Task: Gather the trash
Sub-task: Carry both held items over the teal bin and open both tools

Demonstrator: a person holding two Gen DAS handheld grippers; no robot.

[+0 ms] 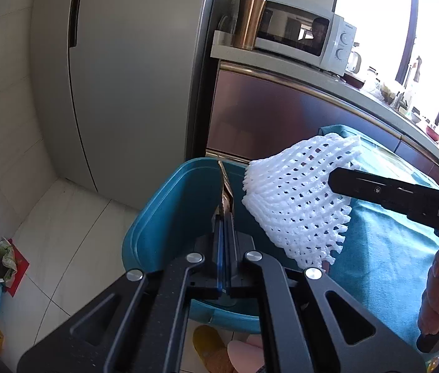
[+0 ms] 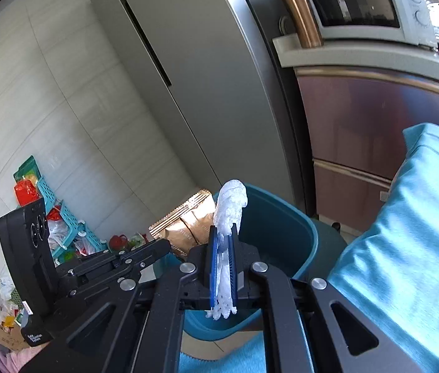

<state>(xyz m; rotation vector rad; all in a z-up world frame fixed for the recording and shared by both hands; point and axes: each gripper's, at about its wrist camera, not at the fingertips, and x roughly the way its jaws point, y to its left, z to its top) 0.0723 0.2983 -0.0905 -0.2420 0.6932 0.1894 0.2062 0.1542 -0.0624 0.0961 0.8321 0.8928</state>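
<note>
A teal trash bin (image 1: 169,205) stands on the floor beside a table with a teal cloth (image 1: 387,242). My left gripper (image 1: 225,214) is shut on a flat brown snack wrapper (image 1: 225,186) and holds it over the bin; the wrapper also shows in the right wrist view (image 2: 188,227). My right gripper (image 2: 223,236) is shut on a white foam fruit net (image 2: 230,205) above the bin's rim (image 2: 281,214). In the left wrist view the net (image 1: 294,199) hangs from the right gripper's finger (image 1: 375,191) at the bin's right edge.
A tall grey fridge (image 1: 132,71) stands behind the bin. A counter holds a white microwave (image 1: 306,37) and a copper tumbler (image 1: 249,20). Colourful clutter and teal baskets (image 2: 57,217) lie on the tiled floor at left.
</note>
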